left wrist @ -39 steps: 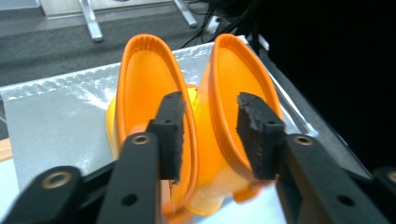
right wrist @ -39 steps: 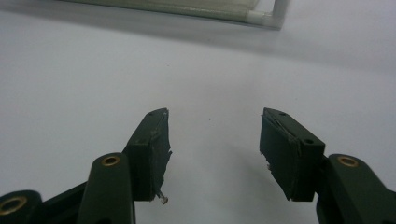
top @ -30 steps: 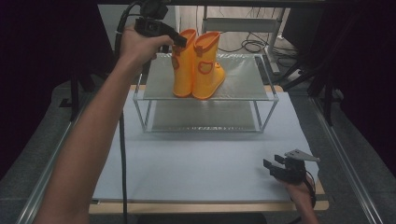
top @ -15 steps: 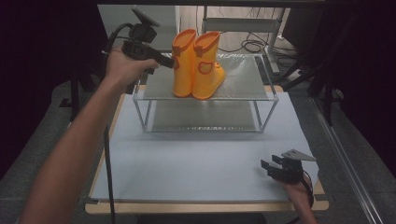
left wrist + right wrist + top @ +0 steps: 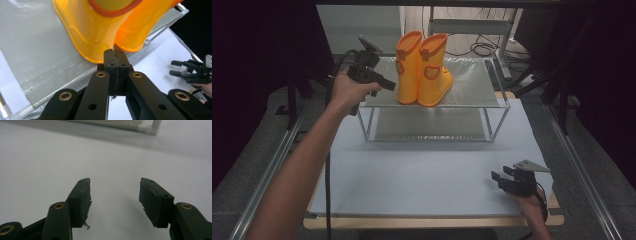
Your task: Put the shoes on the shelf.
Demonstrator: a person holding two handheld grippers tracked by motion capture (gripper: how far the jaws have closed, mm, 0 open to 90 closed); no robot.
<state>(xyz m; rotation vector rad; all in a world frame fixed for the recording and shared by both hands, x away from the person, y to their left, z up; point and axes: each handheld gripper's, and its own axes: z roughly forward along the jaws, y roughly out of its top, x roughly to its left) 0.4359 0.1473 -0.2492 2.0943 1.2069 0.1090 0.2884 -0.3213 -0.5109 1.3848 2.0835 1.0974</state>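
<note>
On the upper shelf of a wire-framed rack (image 5: 492, 105) stand two orange rubber boots (image 5: 422, 70), upright, side by side and touching, toes toward the person. Just to their left, level with the shelf, is the left gripper (image 5: 387, 83); in the left gripper view its jaws are pressed flat together with nothing between them, tips just short of the nearer boot's sole edge (image 5: 92, 45). The right gripper (image 5: 504, 176) rests low on the near right of the table, well apart from the rack, its jaws spread wide over bare surface.

Risks, as judged: a closed gripper advancing further would push rather than grasp, so the nearer boot could tip into its neighbour and both could slide toward the shelf's right or back edge. The boots look tall and light, hence easily toppled. The trailing cable (image 5: 328, 175) could also snag the rack's corner post.

Surface: a pale blue-grey sheet (image 5: 412, 175) covers a wooden tabletop, flanked by metal rails. Surroundings: dark curtaining on both sides; behind the rack, a pale floor with loose cables (image 5: 482, 49) and metal stand legs.
</note>
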